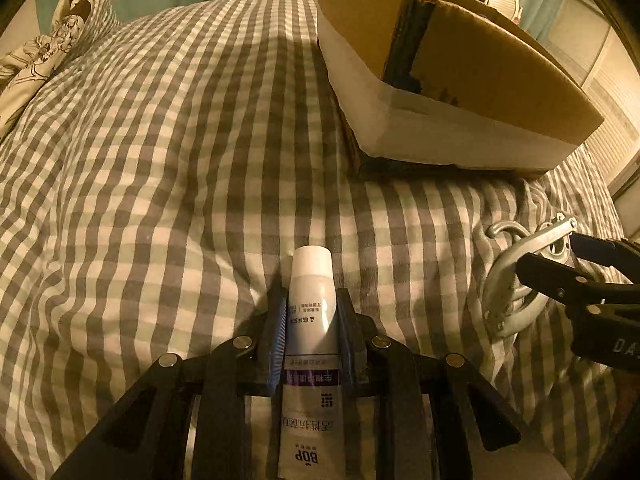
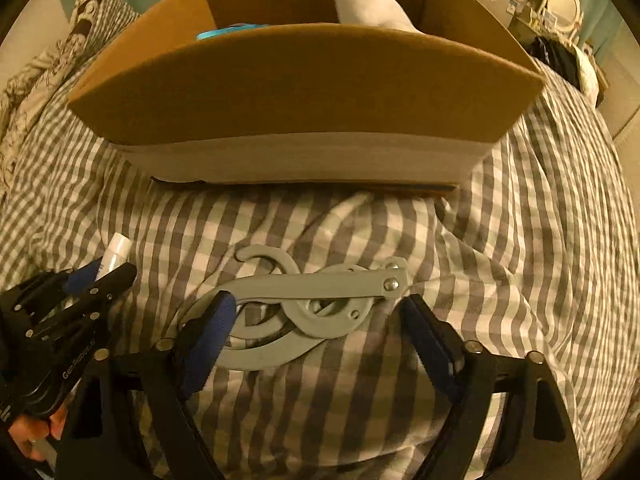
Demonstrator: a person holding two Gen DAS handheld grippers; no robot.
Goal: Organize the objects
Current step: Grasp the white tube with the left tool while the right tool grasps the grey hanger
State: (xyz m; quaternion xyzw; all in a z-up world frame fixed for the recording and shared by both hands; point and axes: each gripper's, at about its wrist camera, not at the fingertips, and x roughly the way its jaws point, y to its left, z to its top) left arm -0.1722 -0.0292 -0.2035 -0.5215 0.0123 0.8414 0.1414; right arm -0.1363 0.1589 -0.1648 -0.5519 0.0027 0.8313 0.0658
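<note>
Left claw pinching white tube; right claw spread around grey metal hanger on bedspread

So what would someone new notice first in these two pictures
Probably the big cardboard box sitting open on the gray checked bedspread. Next, the white toothpaste tube clamped in the left gripper, cap pointing forward. Then the gray folding metal hanger lying between the open fingers of the right gripper.

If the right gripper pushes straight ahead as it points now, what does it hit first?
Most likely the grey metal hanger lying on the checked bedspread, between the open jaws of the right gripper. Beyond it stands the cardboard box. Height above the hanger is unclear.
</note>
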